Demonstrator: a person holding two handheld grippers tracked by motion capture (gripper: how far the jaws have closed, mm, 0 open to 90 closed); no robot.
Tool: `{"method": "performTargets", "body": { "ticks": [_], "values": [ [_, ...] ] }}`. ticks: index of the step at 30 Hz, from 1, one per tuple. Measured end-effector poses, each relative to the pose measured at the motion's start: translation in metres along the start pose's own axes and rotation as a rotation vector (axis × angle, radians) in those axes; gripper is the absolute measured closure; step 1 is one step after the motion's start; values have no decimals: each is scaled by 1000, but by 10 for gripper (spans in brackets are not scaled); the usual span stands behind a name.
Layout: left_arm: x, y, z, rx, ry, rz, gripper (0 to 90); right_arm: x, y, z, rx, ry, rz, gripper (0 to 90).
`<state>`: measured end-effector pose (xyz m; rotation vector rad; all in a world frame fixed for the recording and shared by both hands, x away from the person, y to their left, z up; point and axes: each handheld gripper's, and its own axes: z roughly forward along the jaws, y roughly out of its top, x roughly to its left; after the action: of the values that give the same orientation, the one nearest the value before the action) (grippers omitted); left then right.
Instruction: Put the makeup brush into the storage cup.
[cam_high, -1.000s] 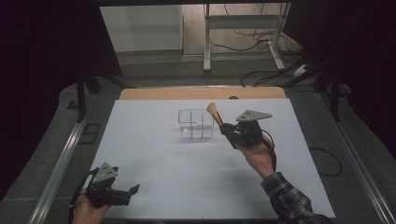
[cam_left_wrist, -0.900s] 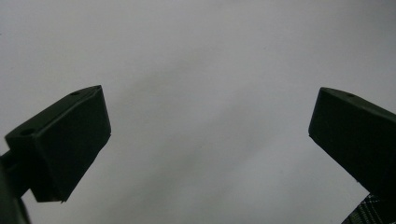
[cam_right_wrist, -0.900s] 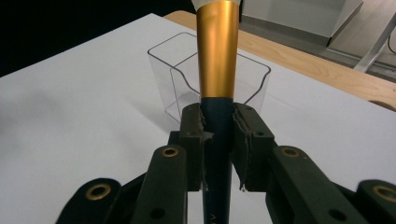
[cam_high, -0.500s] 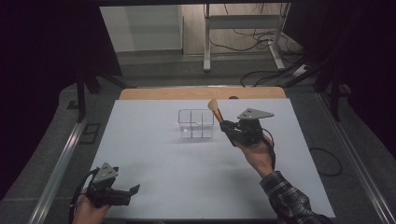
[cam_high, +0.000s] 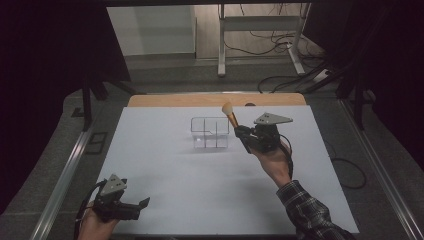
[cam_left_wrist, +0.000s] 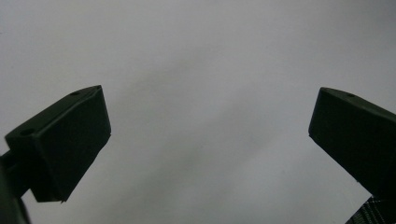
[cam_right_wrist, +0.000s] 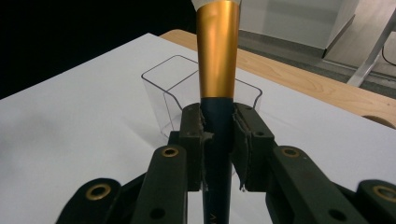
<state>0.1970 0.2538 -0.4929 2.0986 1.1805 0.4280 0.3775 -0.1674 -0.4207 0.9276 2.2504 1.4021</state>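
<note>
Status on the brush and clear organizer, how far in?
Done: the makeup brush with gold ferrule and dark handle is picked up, clamped in the right tool, bristles up. In hand: it is held just right of the clear plastic divided organizer, above the white table. Left: likely dropping it into a compartment; all look empty. The left tool rests open at the near edge.

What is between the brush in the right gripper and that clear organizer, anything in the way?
Nothing visible. The right gripper holds the brush just right of the clear organizer, with bare white table between them.
</note>
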Motion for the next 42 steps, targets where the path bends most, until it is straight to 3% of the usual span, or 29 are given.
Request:
{"method": "performTargets", "body": {
  "ticks": [42],
  "values": [
    [-1, 0, 0, 1, 6, 8, 0, -11, 26, 24, -40, 3, 27, 744]
  ]
}}
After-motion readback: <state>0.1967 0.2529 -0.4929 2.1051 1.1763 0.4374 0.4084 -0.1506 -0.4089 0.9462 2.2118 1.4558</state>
